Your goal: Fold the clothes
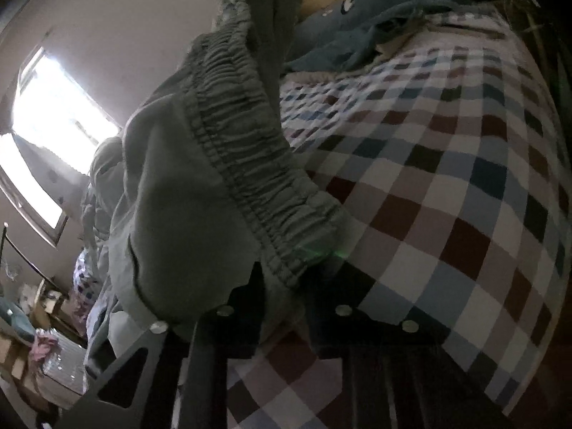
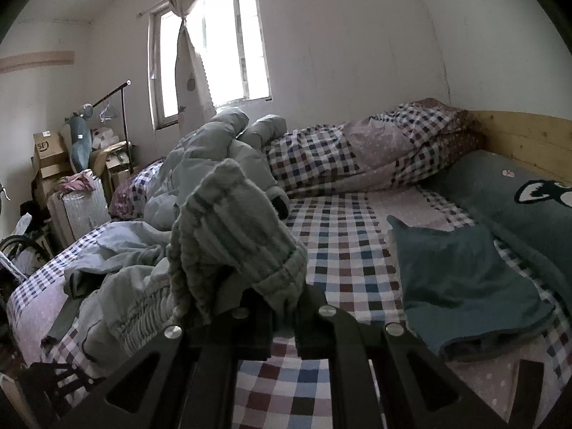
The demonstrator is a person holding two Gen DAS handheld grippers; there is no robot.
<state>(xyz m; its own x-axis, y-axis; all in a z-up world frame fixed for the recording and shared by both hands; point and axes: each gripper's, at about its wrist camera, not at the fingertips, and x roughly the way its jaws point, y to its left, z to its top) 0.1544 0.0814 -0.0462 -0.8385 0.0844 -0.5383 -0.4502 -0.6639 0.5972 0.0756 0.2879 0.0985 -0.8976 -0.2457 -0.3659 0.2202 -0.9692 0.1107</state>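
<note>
Trousers [image 1: 186, 193] over checked bedsheet [image 1: 447, 186], windowed bedroom.

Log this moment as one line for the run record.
step: lift | left gripper: shut on grey pants waistband | right gripper: shut on waistband | checkered bed below
</note>
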